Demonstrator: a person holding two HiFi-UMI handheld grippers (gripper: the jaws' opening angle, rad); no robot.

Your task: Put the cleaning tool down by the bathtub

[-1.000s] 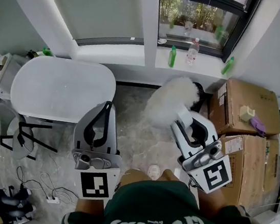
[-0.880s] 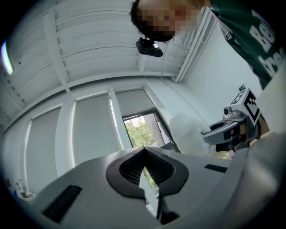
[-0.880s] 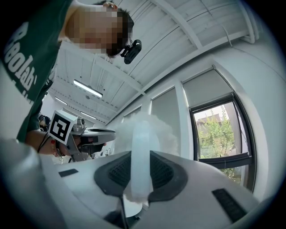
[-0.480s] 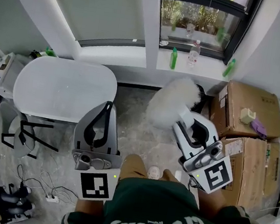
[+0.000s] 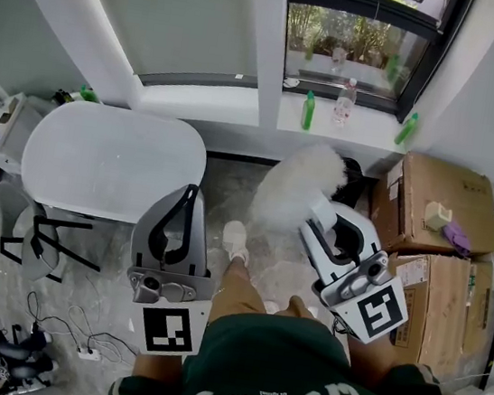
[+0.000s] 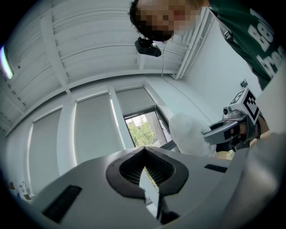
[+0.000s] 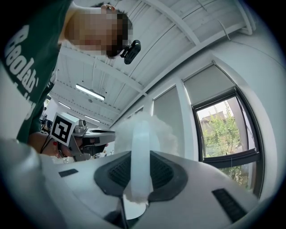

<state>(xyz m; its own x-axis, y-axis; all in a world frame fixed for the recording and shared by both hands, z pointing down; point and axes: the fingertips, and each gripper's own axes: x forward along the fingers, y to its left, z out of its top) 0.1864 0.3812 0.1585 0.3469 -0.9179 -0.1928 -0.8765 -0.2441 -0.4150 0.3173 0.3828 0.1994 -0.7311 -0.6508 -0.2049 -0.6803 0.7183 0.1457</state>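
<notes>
The cleaning tool is a fluffy white duster (image 5: 292, 187) on a pale translucent handle (image 7: 140, 156). My right gripper (image 5: 318, 211) is shut on that handle, with the fluffy head (image 7: 144, 129) sticking out past the jaws and up over the marble floor. In the right gripper view the gripper (image 7: 139, 181) clamps the handle between its black pads. The white oval bathtub (image 5: 115, 163) lies at the left under the window wall. My left gripper (image 5: 190, 191) hangs beside the tub's right end, shut and empty (image 6: 145, 174). From the left gripper view I see the duster (image 6: 190, 134).
Cardboard boxes (image 5: 434, 196) are stacked at the right, a purple item (image 5: 454, 236) on top. Bottles (image 5: 308, 111) stand on the window sill. A black-legged stool (image 5: 36, 235) and cables are at the lower left. The person's shoe (image 5: 235, 239) is on the floor between the grippers.
The person's foot has stepped forward into view between the grippers. Both grippers keep their pose, and the duster stays held.
</notes>
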